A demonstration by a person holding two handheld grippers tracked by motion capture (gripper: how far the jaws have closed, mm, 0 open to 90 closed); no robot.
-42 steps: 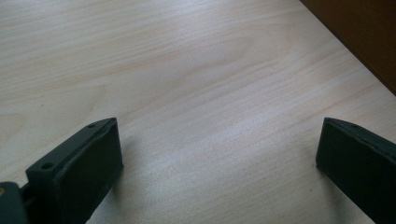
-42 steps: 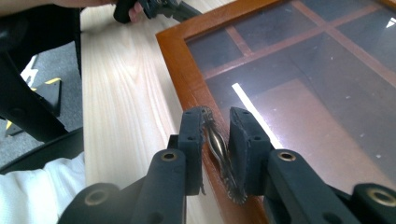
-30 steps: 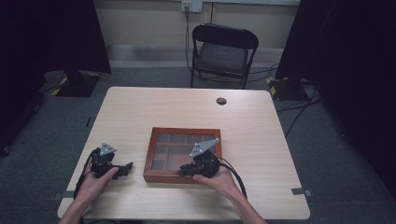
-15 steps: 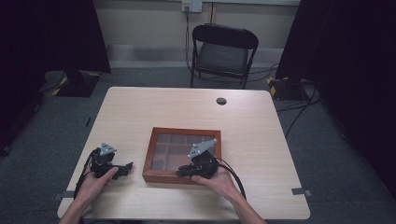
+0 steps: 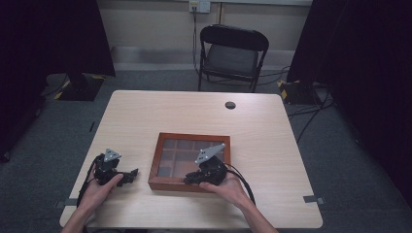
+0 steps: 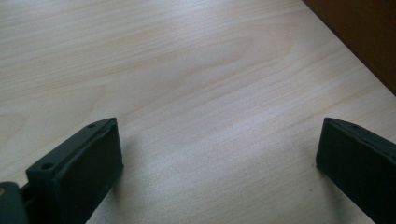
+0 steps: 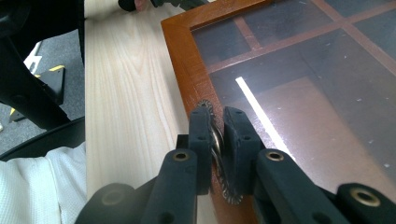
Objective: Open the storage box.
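Observation:
A brown wooden box (image 5: 192, 137) with a glass lid over divided compartments lies near the table's front edge. On its near rim sits a small brass clasp (image 7: 204, 105). My right gripper (image 5: 189, 180) is at that rim, and the right gripper view shows it (image 7: 217, 123) shut on the clasp, with the box frame (image 7: 187, 56) and glass (image 7: 303, 70) beyond. My left gripper (image 5: 132, 174) rests on the table left of the box, pointing toward it. The left gripper view shows that gripper (image 6: 219, 135) open over bare wood, with a corner of the box (image 6: 364, 32) at the upper right.
The light wooden table (image 5: 170, 111) has a small round black thing (image 5: 230, 105) near its far edge. A black folding chair (image 5: 233, 53) stands behind the table. A white sleeve (image 7: 42, 186) is at the lower left of the right gripper view.

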